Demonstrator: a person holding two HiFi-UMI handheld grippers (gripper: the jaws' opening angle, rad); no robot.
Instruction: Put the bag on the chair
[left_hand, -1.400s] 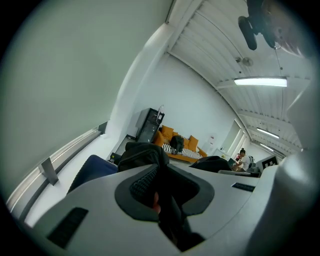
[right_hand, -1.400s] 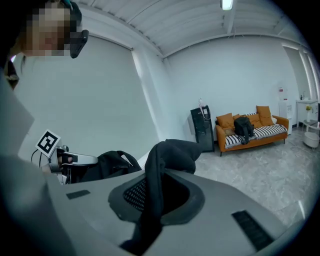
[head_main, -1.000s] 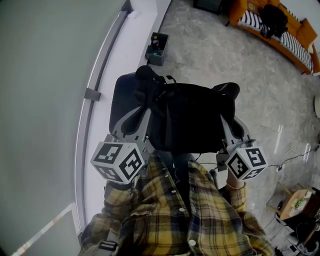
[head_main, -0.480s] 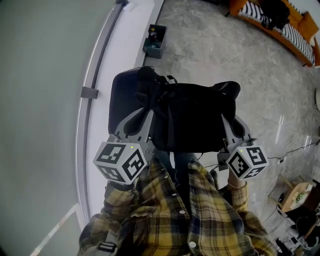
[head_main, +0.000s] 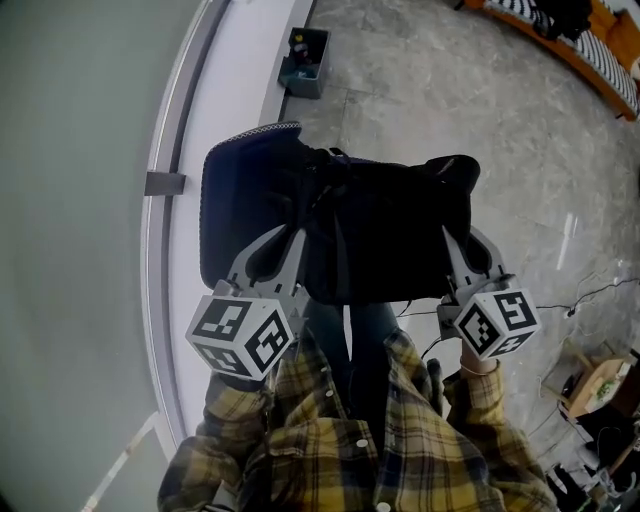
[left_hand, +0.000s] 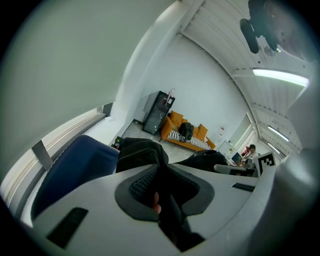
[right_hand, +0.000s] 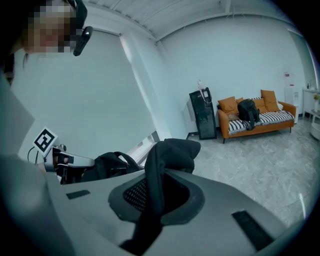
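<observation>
A black bag (head_main: 385, 240) hangs between my two grippers, over the dark blue chair (head_main: 235, 195) by the wall. My left gripper (head_main: 300, 235) is shut on a black strap at the bag's left side; the strap (left_hand: 167, 200) runs between its jaws. My right gripper (head_main: 448, 232) is shut on the black strap (right_hand: 152, 185) at the bag's right side. The bag covers the right part of the chair seat in the head view. Whether the bag touches the seat I cannot tell.
A pale wall with a ledge and rail (head_main: 165, 180) runs along the left. A small bin (head_main: 303, 60) stands on the floor beyond the chair. An orange sofa (right_hand: 255, 120) and a black cabinet (right_hand: 202, 115) are far off. Cables (head_main: 590, 300) and a box (head_main: 590, 385) lie at right.
Both grippers have sunk with the bag, and more of the blue chair seat shows at the bag's left. Both grips are unchanged.
</observation>
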